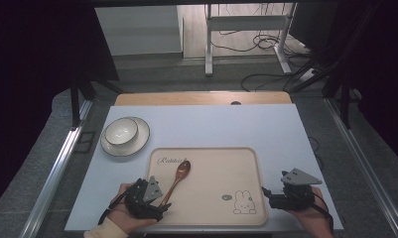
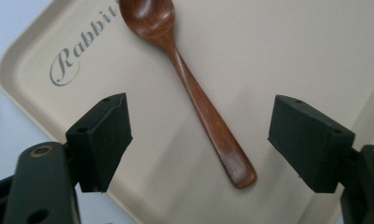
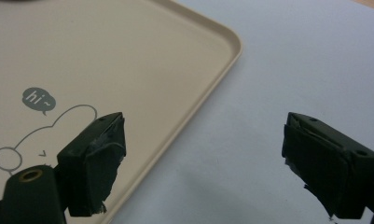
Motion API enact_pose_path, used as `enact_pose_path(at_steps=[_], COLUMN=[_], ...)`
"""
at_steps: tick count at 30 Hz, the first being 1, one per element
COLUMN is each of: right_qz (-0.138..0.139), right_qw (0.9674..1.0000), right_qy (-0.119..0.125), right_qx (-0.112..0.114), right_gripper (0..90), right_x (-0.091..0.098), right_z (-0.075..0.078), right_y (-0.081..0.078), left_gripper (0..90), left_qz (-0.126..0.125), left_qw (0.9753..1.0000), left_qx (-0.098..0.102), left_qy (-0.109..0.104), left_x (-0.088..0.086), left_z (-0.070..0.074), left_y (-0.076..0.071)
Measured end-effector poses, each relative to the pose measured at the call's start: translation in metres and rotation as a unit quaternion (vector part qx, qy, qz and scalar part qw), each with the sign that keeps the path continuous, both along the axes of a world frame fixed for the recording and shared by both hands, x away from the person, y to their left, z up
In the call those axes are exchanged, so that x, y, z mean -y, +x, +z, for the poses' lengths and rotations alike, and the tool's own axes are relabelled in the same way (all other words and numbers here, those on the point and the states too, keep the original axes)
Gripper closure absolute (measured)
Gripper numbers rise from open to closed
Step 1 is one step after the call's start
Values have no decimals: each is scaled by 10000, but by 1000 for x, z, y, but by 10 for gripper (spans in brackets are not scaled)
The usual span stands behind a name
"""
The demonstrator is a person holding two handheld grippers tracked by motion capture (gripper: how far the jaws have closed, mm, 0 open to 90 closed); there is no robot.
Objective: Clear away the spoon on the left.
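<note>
— Two grippers on my screens, both low at the near edge of the white table (image 1: 201, 126). What's the biggest thing on it?

— I see the beige rabbit tray (image 1: 221, 163), sitting toward six o'clock of the tabletop. At ten o'clock from it stands a white plate (image 1: 139, 144) with a white bowl (image 1: 121, 130) on top.

— And the wooden spoon (image 1: 177, 179)?

— Lying flat on the tray, bowl end pointing to about one o'clock, handle end toward seven. Its handle tip rests near the tray's left rim.

— Where's my left gripper (image 1: 159, 203)?

— At seven o'clock of the tray, right at the spoon's handle end. In the left gripper view (image 2: 198, 135) the jaws stand spread wide, the handle lying between them, neither pad touching it.

— The right gripper (image 1: 266, 192)?

— At four o'clock, just off the tray's right rim. In the right gripper view (image 3: 203, 154) its jaws are spread too, nothing between them, straddling the tray edge and bare table.
</note>
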State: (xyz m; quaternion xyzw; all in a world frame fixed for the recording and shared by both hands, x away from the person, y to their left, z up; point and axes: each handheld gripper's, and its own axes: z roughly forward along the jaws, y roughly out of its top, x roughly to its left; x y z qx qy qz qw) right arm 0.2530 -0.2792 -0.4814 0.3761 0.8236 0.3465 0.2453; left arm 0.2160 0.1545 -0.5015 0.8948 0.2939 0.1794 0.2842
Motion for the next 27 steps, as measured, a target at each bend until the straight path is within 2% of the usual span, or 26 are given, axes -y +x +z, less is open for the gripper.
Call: enact_pose_path(at_steps=[3,5,6,7,8,10,11,14,16,18,20,21,22,27], right_qz=[-11,-31,-36,-45,-58,-77,-72,-62,-57,-45,-49,-36,-40,-69], right_qw=[10000,10000,10000,10000,10000,9999,10000,9999,10000,10000,9999,10000,10000,9999], right_qy=[17,32,35,50,53,63,59,79,80,87,95,83,78,80], right_qx=[-4,-17,-21,-31,-35,-36,-27,-8,-14,2,3,26,38,64], right_gripper=[139,138,138,138,139,139,139,139,139,139,139,138,139,138], right_x=[0,1,1,2,2,4,5,6,7,8,8,9,9,10], right_z=[0,0,-1,-1,-1,-2,-1,-1,-1,-1,0,1,1,2], right_y=[0,1,1,1,2,2,3,3,3,2,2,1,1,0], left_gripper=[186,177,176,174,171,170,170,175,176,177,178,179,179,185], left_qz=[81,155,155,237,287,380,380,631,705,951,1024,1163,1219,1535], left_qw=[9996,9986,9986,9967,9957,9940,9940,9900,9892,9862,9854,9836,9829,9799], left_qx=[147,240,240,341,383,444,444,566,588,663,694,735,749,718], left_qy=[-205,-442,-442,-690,-799,-926,-926,-1127,-1142,-1183,-1166,-1164,-1156,-1052], left_x=[-3,-6,-6,-9,-11,-15,-15,-26,-29,-38,-41,-48,-52,-73], left_z=[6,11,11,16,18,21,21,24,25,27,28,28,28,21], left_y=[0,1,1,2,3,4,4,5,6,7,7,8,9,9])
